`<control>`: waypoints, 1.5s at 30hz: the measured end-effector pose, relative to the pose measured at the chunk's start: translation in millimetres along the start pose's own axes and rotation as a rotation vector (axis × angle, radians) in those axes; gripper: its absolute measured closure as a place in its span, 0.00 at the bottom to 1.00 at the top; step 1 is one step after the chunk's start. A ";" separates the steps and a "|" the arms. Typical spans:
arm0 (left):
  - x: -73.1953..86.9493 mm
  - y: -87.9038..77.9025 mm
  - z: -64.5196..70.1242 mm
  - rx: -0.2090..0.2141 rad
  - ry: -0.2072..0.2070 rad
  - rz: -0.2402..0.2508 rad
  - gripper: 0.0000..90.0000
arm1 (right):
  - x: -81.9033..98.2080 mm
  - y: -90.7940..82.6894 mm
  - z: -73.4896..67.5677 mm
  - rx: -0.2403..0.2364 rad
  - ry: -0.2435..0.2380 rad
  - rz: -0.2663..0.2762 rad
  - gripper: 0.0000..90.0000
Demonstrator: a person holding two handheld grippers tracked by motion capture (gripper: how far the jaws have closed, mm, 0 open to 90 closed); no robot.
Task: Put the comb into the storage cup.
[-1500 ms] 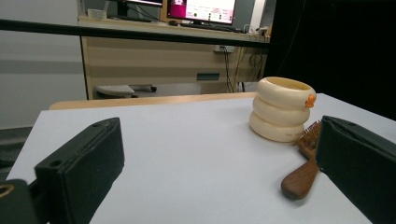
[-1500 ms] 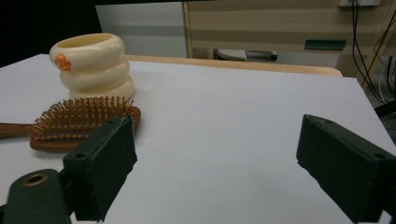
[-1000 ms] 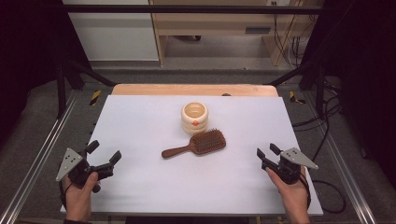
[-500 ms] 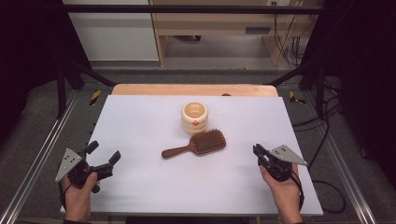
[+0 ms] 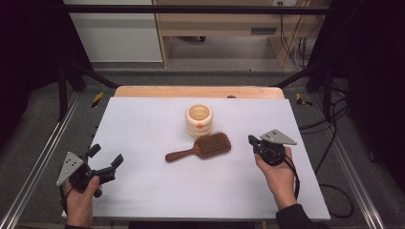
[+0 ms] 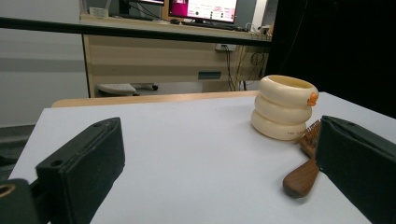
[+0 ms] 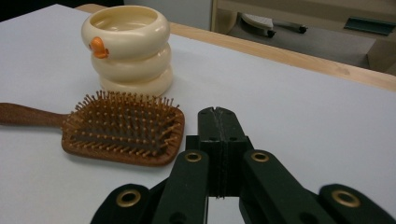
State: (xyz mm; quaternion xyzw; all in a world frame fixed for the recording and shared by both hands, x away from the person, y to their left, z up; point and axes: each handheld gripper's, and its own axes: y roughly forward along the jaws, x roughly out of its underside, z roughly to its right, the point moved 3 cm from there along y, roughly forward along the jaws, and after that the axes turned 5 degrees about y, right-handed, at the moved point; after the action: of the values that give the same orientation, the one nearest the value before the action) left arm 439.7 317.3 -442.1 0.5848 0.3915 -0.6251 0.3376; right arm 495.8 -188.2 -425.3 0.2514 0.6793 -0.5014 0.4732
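right gripper (image 5: 251, 140), jaws just closed and pressed together on nothing, hovers just right of the brown wooden paddle hairbrush (image 5: 200, 148), bristles up at mid-table. left gripper (image 5: 105, 159) sits spread wide at the near left. cream ringed ceramic cup (image 5: 198, 119) stands just behind the brush.

We are seeing the brush (image 6: 306, 163) partly hiding behind a jaw in the left gripper view, and its handle running off the right gripper view's left edge.
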 end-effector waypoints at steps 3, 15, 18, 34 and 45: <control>0.1 0.3 0.4 0.000 0.000 -0.001 0.02 | -6.1 9.5 -3.4 -0.005 -0.009 -0.012 1.00; 0.6 1.6 0.6 0.006 0.001 -0.006 0.02 | -2.7 55.9 -13.5 -0.022 -0.010 -0.090 1.00; 1.0 2.2 1.2 0.009 0.000 -0.008 0.02 | -0.8 63.4 -12.0 -0.021 -0.011 -0.098 1.00; 3.4 5.6 4.1 0.023 0.000 -0.026 0.02 | 0.7 113.6 -3.9 -0.026 -0.016 -0.185 1.00; 4.0 6.2 4.8 0.029 -0.001 -0.031 0.02 | 11.3 130.3 -5.1 -0.037 -0.042 -0.235 1.00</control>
State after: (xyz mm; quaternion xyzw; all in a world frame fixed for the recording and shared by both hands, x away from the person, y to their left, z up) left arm 442.6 310.3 -446.6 0.5832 0.3913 -0.6361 0.3197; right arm 595.3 -136.7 -493.0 0.1507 0.7031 -0.5458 0.4301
